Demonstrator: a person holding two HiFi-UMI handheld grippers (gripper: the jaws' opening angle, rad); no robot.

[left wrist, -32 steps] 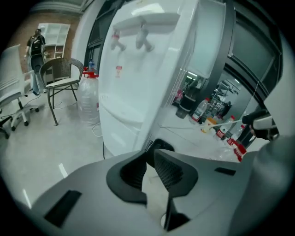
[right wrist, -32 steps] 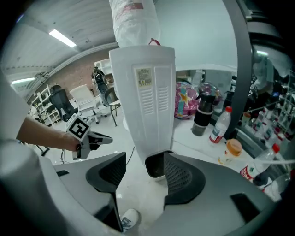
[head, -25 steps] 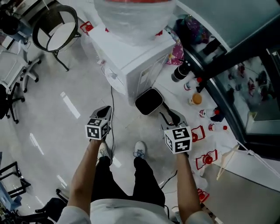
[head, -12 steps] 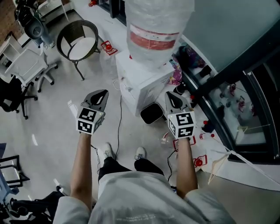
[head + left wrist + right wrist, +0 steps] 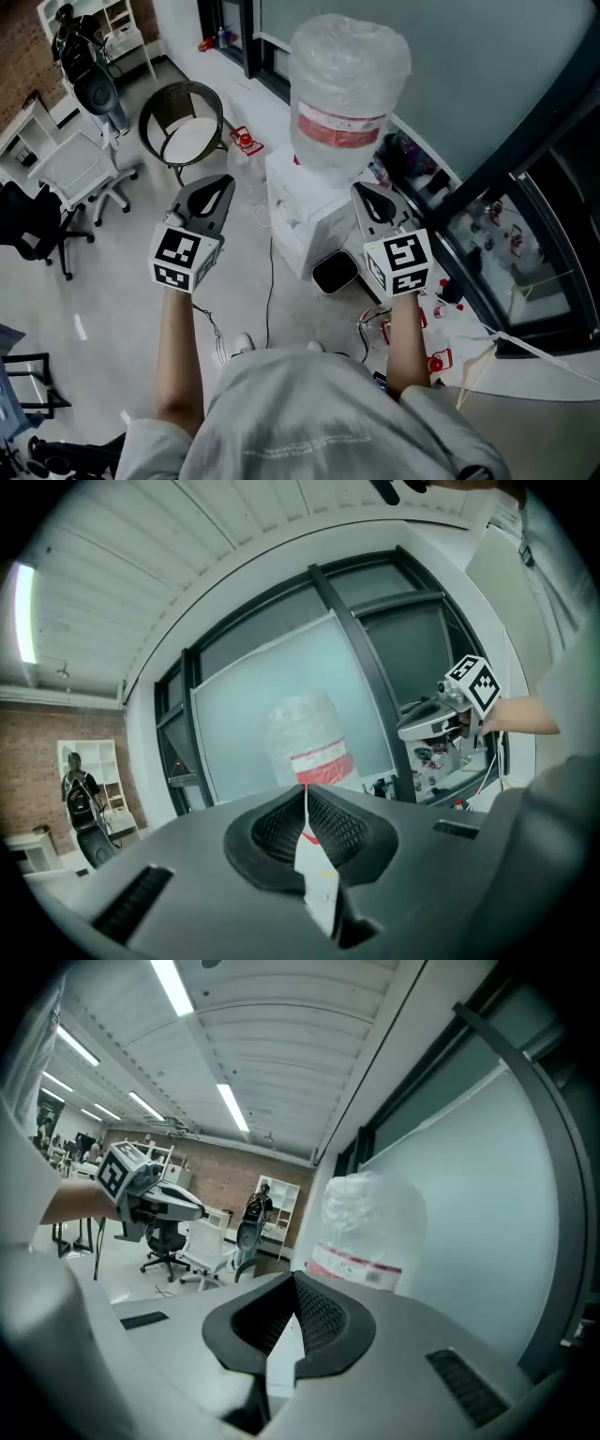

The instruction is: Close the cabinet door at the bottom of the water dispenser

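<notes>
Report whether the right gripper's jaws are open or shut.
Shut: in its own view the right gripper shows its ribbed pads meeting at the tips, with nothing between them.

Water bottle (image 5: 349, 89) atop the water dispenser (image 5: 302, 223); round chair (image 5: 183, 131) to its left, small bin (image 5: 336, 272) at its foot, window wall (image 5: 469, 75) behind.

Left tool (image 5: 221, 182) and right tool (image 5: 362, 189) either side of water dispenser (image 5: 305, 223).

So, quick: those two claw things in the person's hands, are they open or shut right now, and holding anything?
Left gripper: shut, holding nothing.
Right gripper: shut, holding nothing.
</notes>
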